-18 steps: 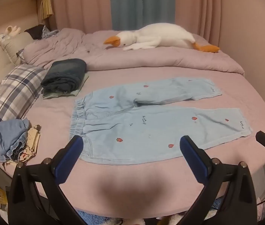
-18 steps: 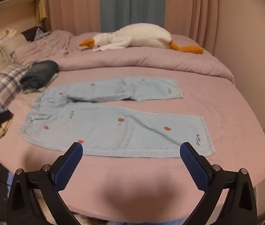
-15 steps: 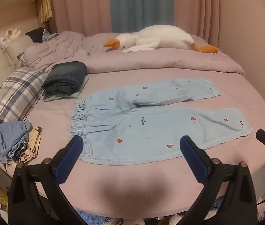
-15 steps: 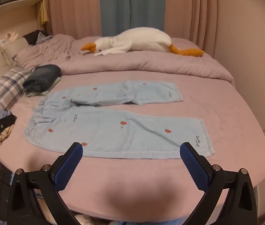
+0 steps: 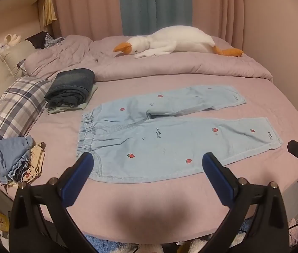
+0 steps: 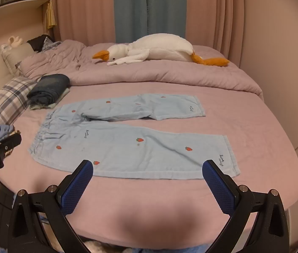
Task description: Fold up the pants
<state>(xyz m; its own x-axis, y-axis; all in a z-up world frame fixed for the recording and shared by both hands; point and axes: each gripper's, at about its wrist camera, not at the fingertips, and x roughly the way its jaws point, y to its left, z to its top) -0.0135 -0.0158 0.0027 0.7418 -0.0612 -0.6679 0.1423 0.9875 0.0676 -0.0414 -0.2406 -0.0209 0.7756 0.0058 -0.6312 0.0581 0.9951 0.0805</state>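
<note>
Light blue pants with strawberry prints lie flat on the pink bed, waistband to the left, both legs spread to the right; they also show in the right wrist view. My left gripper is open and empty, hovering above the bed's near edge before the waistband side. My right gripper is open and empty, hovering before the near leg's hem side. Each gripper shows at the edge of the other's view.
Folded dark jeans lie on the bed at the left. A plaid pillow and small crumpled clothes are at the far left. A plush goose rests on the rumpled duvet behind. A wall stands right.
Both grippers have risen and tilted slightly, so the bed sits lower in view. The pants have not moved. Both grippers stay open.
</note>
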